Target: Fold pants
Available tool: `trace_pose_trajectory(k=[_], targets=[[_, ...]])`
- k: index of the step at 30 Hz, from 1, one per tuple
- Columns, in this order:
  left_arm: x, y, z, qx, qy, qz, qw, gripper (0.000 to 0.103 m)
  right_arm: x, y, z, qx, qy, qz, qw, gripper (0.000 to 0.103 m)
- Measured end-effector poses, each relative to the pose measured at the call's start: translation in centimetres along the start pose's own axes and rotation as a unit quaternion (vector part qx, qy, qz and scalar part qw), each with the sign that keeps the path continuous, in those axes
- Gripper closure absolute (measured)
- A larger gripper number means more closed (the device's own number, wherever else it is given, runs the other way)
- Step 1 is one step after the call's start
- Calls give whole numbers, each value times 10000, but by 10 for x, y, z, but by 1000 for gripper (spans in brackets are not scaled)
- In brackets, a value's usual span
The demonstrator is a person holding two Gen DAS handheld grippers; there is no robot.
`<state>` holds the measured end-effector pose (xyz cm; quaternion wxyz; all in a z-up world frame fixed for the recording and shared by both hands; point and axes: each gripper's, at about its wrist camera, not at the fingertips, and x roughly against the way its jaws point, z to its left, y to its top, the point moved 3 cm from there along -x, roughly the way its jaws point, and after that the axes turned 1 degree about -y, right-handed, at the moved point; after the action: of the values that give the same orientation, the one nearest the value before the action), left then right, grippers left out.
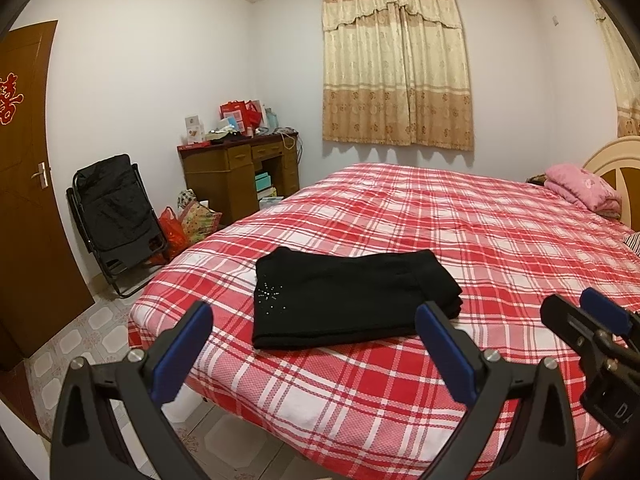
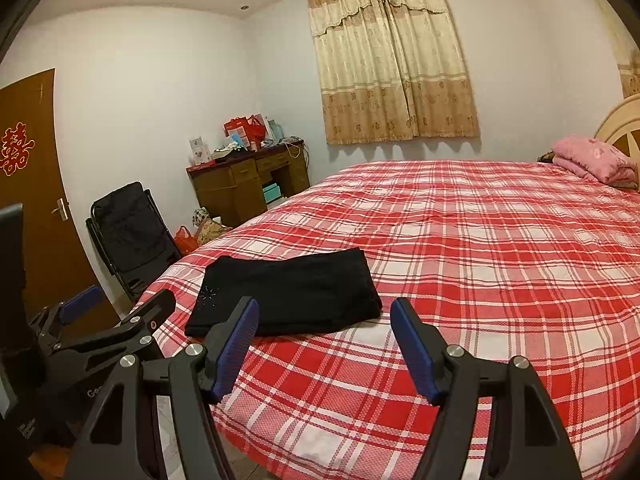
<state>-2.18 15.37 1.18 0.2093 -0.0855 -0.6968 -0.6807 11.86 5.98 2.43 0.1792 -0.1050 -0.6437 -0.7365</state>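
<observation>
Black pants [image 1: 348, 300] lie folded into a flat rectangle near the foot corner of the bed, with a small sparkly star on the left part; they also show in the right wrist view [image 2: 288, 294]. My left gripper [image 1: 314, 320] is open and empty, held back from the pants above the bed's near edge. My right gripper [image 2: 324, 318] is open and empty, just short of the pants' right end. The right gripper shows at the right edge of the left wrist view [image 1: 588, 320]. The left gripper shows at the lower left of the right wrist view [image 2: 120, 308].
The bed has a red and white plaid cover [image 1: 460, 232]. A pink folded blanket [image 1: 580, 188] lies by the headboard. A black folding chair [image 1: 116, 216], bags [image 1: 188, 224] and a cluttered wooden desk [image 1: 240, 172] stand by the far wall. A brown door [image 1: 24, 184] is at the left.
</observation>
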Motion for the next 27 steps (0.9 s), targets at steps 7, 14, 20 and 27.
trace_pose_trajectory(k=[7, 14, 20, 27], targets=[[0, 0, 0, -27, 17, 27, 10000, 0, -2, -1, 0, -7, 3, 20, 10000, 33], [0, 0, 1, -4, 44, 30, 10000, 0, -1, -3, 1, -17, 16, 17, 10000, 32], [0, 0, 1, -11, 37, 38, 10000, 0, -1, -3, 2, -10, 3, 6, 10000, 32], [-2, -1, 1, -17, 70, 66, 10000, 0, -2, -4, 3, -6, 14, 33, 10000, 32]])
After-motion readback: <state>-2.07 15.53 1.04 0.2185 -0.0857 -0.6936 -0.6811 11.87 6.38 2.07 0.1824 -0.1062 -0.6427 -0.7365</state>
